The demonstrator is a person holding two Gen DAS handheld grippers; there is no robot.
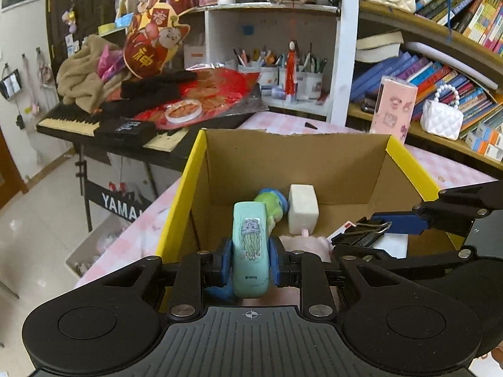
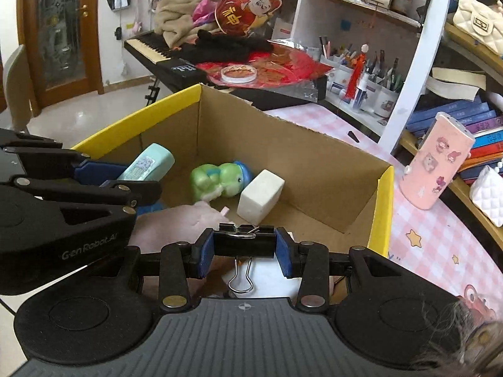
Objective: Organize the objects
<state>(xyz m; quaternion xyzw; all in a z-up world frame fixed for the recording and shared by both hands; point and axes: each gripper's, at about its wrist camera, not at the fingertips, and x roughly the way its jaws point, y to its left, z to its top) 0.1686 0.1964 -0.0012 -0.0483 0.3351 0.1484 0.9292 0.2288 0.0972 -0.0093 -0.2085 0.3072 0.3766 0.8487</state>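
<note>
My left gripper (image 1: 250,264) clamps a mint stapler (image 1: 250,245) and my right gripper (image 2: 244,253) pinches a black binder clip (image 2: 243,245), both above the cardboard box (image 2: 382,194). Dropped carelessly, either could bounce off the green frog toy (image 2: 220,180) or white block (image 2: 260,196).

Home room, messy and lived in. Piano keyboard (image 2: 151,45) with blanket (image 2: 179,15) piled on top. Shelves packed with books (image 1: 440,75). Cups of pens (image 2: 371,72). Little white purse (image 1: 441,117). Pink checked tablecloth (image 2: 440,245) with cartoon stars. Wooden door (image 2: 59,28).
</note>
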